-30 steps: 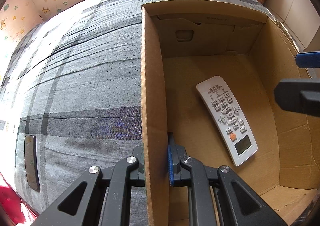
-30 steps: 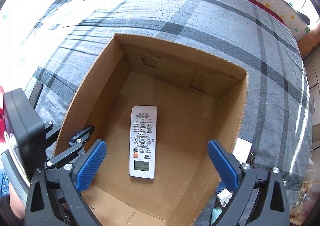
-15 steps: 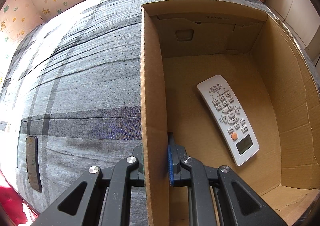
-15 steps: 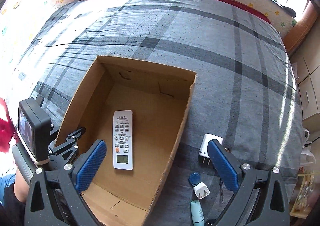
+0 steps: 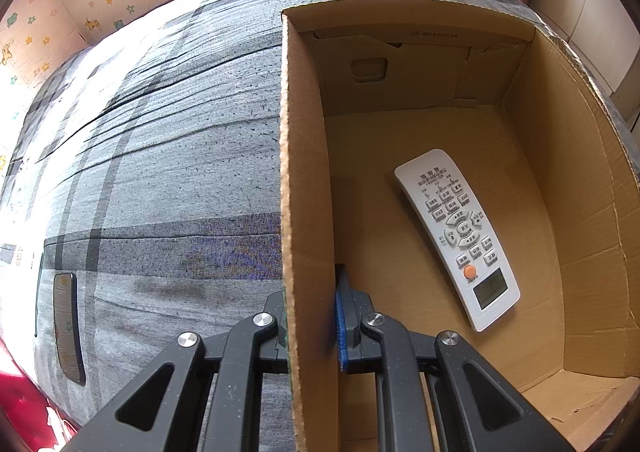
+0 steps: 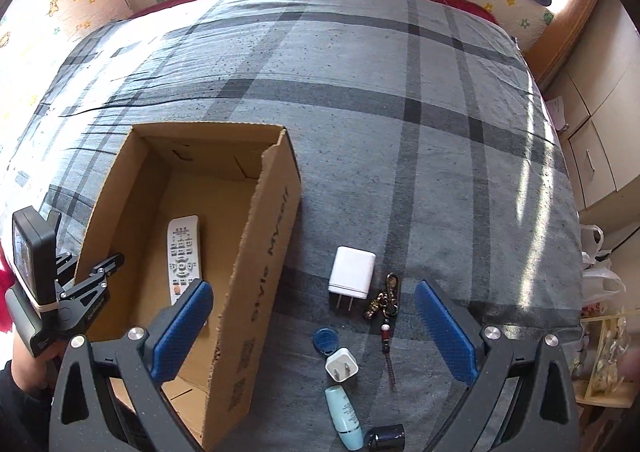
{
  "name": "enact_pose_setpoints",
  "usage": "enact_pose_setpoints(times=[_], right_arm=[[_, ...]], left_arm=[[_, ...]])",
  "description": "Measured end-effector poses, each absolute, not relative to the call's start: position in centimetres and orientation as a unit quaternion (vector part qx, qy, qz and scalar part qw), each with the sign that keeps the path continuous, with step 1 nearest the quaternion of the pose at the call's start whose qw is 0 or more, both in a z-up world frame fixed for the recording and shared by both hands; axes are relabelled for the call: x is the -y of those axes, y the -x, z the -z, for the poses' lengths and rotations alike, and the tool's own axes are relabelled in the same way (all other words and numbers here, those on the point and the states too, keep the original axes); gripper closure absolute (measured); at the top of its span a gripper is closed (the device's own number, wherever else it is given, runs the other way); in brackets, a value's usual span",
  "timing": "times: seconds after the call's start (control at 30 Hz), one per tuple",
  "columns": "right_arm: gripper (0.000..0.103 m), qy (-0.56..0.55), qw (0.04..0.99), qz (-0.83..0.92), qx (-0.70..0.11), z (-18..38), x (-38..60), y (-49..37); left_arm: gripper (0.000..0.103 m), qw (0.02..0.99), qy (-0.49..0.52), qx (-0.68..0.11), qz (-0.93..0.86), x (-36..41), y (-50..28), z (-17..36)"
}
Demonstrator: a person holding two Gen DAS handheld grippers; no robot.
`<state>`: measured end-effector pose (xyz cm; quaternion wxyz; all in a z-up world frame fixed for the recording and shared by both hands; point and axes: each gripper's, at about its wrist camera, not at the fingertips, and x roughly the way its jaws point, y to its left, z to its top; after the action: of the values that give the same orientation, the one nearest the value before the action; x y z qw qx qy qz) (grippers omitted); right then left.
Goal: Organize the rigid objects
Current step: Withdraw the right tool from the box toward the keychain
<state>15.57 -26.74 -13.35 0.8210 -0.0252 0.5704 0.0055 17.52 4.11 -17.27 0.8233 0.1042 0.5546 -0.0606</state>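
Grey plaid bed (image 6: 400, 140) under me carries: cardboard box (image 6: 264, 252), white charger (image 6: 352, 270), keychain (image 6: 384, 300), small plug (image 6: 341, 367), blue tube (image 6: 344, 418).

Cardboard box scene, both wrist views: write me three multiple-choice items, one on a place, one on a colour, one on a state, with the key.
1. Where does the remote lie?
A. on the bedspread beside the box
B. on the floor of the box
C. between the right gripper's fingers

2. What colour is the round button near the remote's display?
A. orange
B. green
C. blue

3. What is the left gripper doing?
A. hanging open over the bedspread
B. shut on the remote
C. shut on the box wall

Key: 1 B, the remote lies flat on the cardboard floor inside the walls. 2 A, the left wrist view shows an orange button just above the display. 3 C, its two fingers sit either side of the near wall, pressed to it, while the right gripper is open above the chargers.
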Motion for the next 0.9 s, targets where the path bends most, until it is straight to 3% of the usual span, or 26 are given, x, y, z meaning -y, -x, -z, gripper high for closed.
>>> enact_pose_setpoints(times=[0.9], right_arm=[[0.000, -0.038, 0.777, 0.086, -0.622, 21.6, 36.3, -14.2]], left_arm=[[0.089, 0.823, -0.105, -0.554, 0.060, -4.2, -17.5, 17.3]])
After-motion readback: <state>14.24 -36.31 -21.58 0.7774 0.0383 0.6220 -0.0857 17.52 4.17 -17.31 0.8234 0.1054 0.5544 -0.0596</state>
